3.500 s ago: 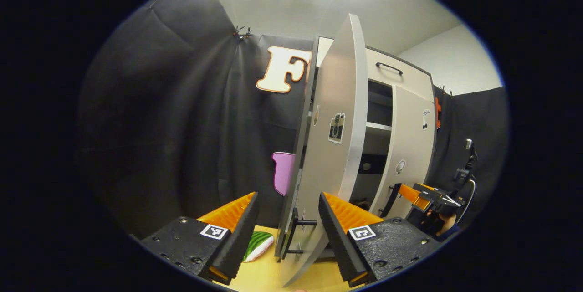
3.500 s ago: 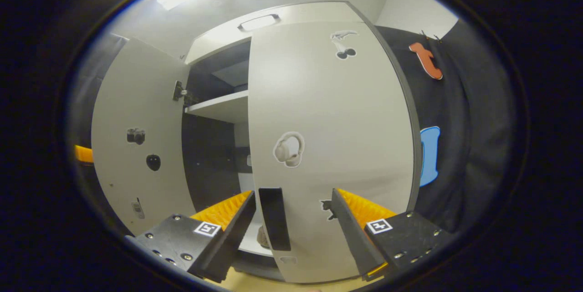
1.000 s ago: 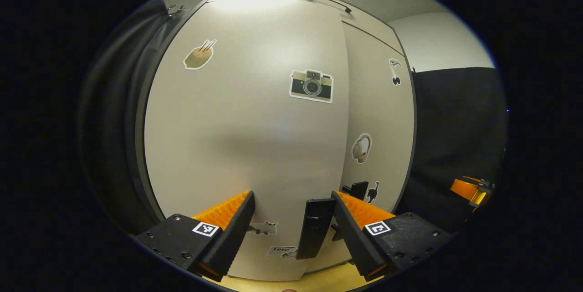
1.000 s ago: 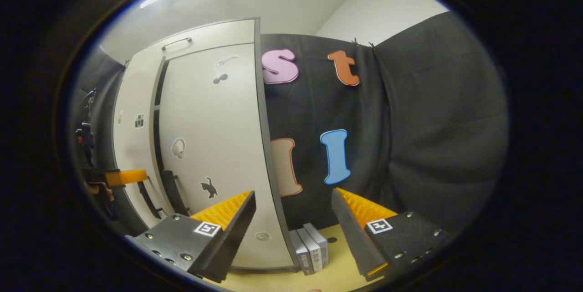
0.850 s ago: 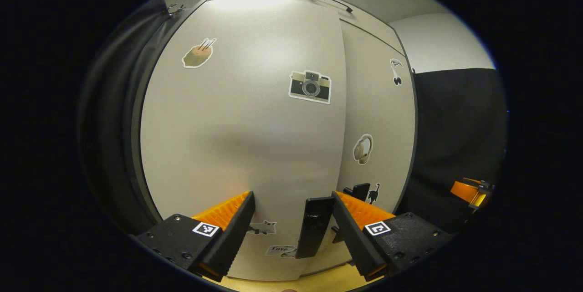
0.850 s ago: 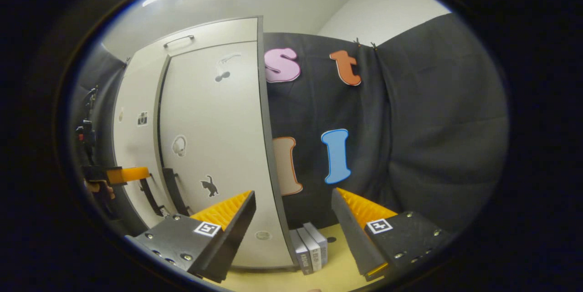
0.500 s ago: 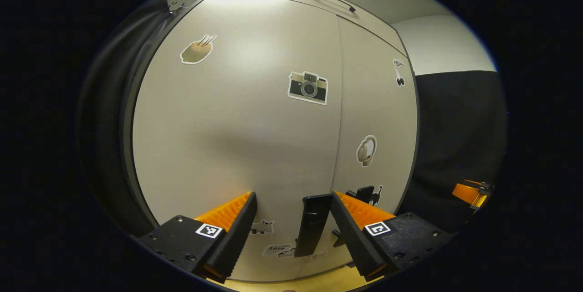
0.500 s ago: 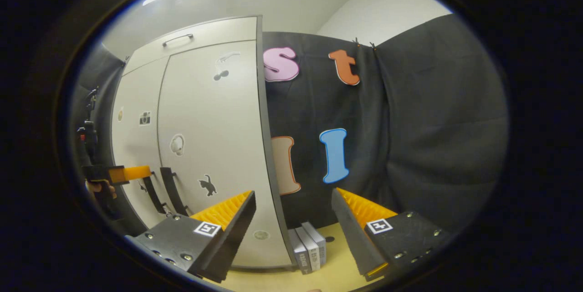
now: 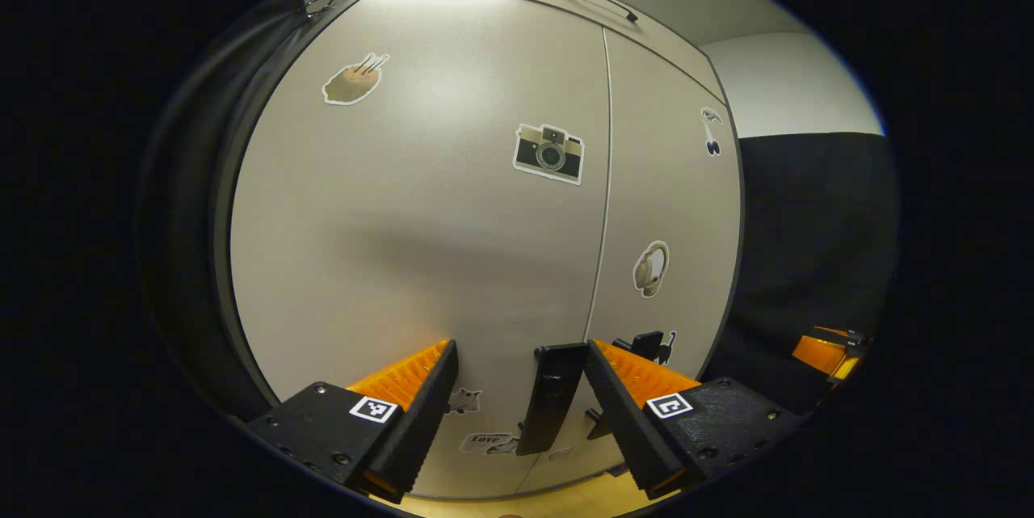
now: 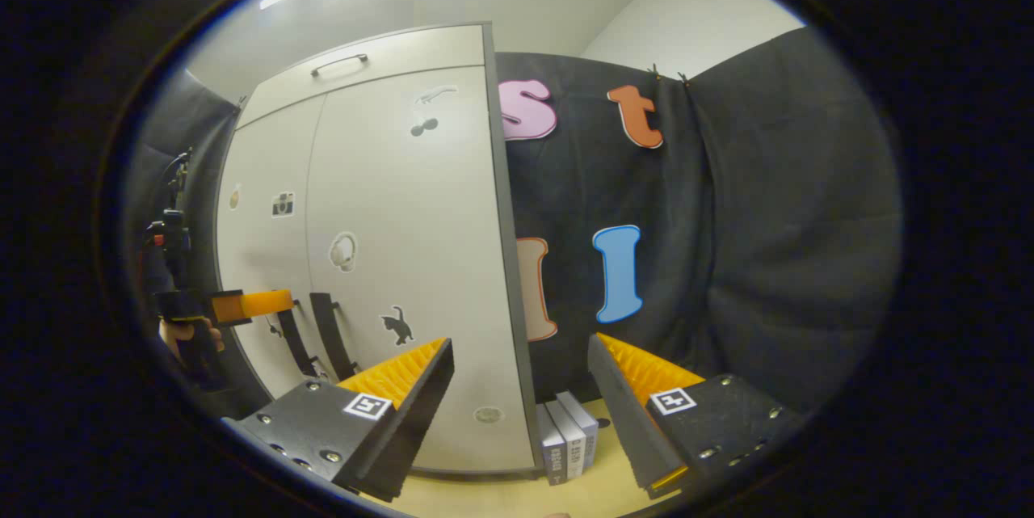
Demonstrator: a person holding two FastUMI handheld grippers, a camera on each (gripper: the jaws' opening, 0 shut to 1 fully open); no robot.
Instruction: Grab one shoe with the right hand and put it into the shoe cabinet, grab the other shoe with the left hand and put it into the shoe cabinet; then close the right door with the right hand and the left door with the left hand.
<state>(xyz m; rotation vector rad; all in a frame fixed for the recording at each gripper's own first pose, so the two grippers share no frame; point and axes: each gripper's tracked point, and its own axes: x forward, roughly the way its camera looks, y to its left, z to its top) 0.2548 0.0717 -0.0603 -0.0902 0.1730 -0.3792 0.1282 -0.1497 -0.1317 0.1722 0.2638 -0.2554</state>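
Left gripper (image 9: 517, 389): jaws spread, close against closed left door (image 9: 420, 203), its handle (image 9: 551, 397) between the fingers, untouched. Right gripper (image 10: 521, 389): jaws spread, empty, beside shoe cabinet (image 10: 380, 259); right door (image 10: 404, 259) closed. Shoes hidden inside.

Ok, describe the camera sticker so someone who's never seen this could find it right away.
Start at the pale cabinet with two shut doors. On the left door, look high up near the seam between the doors: the camera sticker sits there. It is the boxy one with a round lens, unlike the brown blob sticker further left or the headphones sticker on the right door.
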